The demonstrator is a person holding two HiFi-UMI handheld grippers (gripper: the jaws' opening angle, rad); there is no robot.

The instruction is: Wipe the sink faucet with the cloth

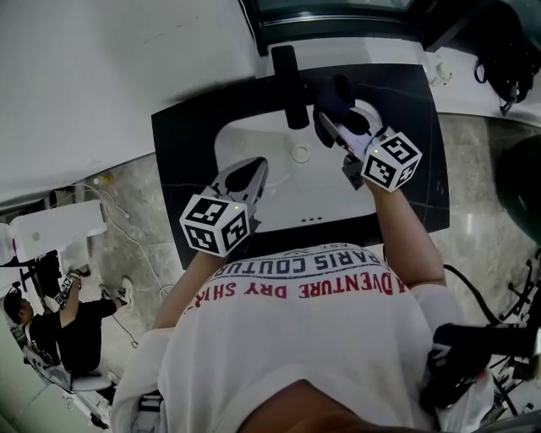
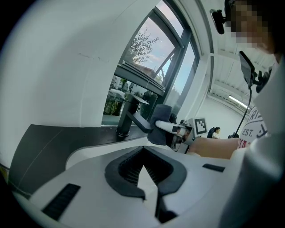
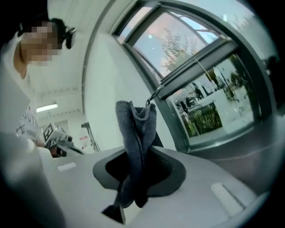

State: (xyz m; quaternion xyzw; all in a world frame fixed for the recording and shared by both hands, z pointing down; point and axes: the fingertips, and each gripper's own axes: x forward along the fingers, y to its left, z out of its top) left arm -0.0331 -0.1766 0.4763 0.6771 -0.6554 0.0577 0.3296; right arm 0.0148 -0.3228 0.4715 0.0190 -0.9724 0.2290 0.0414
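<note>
A: Left of faucet (image 1: 288, 76) first. Left gripper (image 1: 245, 175) low over white sink basin (image 1: 279, 199), jaws pressed together, nothing between them. Reason?

B: Parked clear, by judgement. Near front rim of basin, well apart from faucet, leaving spout free for the other tool.

A: Faucet itself?

B: Black, upright at back of basin, set in black countertop (image 1: 182, 135). Spout reaching forward over basin.

A: Right of faucet?

B: Right gripper (image 1: 332, 120) clamped on dark grey cloth (image 1: 334, 95). Cloth standing up out of the jaws as a folded wad. Seen from left gripper view, wad against end of spout, touching as far as can be told. Probably held so to put thick pad, not plastic, against the metal.

A: Edges, room?

B: Open basin in front of faucet and to either side, so sweeps along spout unobstructed. Window frame (image 1: 338, 19) close behind faucet. Tight there, so rear face and base likely hardest to reach. Wiping judged under way at spout; column and base not yet done, by estimate.
</note>
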